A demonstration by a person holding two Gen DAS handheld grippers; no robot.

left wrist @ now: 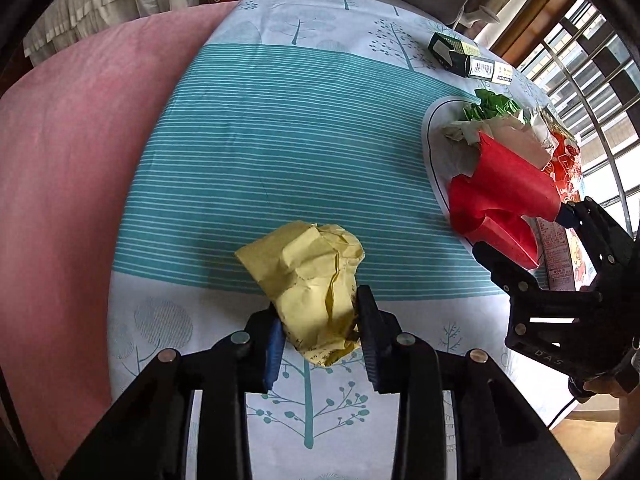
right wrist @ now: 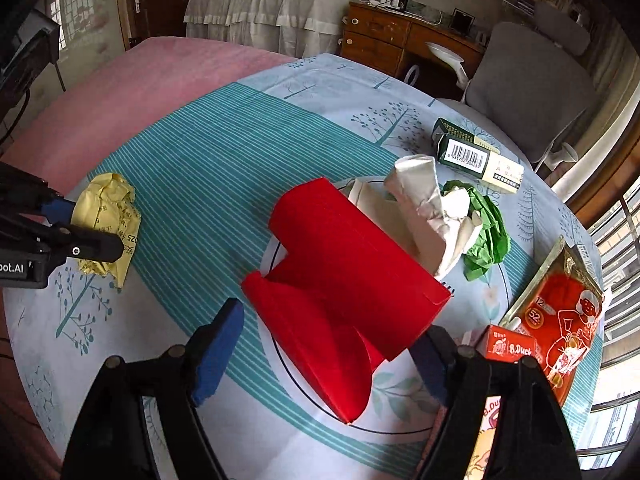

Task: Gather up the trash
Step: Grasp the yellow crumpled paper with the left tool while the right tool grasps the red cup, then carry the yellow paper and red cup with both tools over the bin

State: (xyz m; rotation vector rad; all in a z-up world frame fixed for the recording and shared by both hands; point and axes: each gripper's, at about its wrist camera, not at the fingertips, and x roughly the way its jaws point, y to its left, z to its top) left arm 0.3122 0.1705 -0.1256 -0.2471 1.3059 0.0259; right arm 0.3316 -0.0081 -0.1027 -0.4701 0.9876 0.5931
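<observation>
1. The bed (left wrist: 248, 128) carries a teal-striped sheet, and on it lies a white mat with a black ring (right wrist: 280, 364), which serves as the landmark here
2. On the mat sit a red folded card (right wrist: 340, 280), a crumpled white paper (right wrist: 432, 216) and a green wad (right wrist: 486, 232); a dark green carton (right wrist: 476, 156) lies just beyond the mat, and a red packet (right wrist: 560, 316) and small orange box (right wrist: 506, 346) just off its window side
3. The yellow paper (left wrist: 316, 280), creased and printed with small text, lies well apart from the mat on the pink-blanket side
4. The left gripper (left wrist: 320, 332) is closed down on the yellow paper's near end, both pads pressing it
5. The right gripper (right wrist: 324, 348) stands wide apart, straddling the red card's near edge and gripping nothing
6. To do this well, I judge the left should keep a firm pinch, lift clear of the sheet, then carry the paper over to the mat's pile
</observation>
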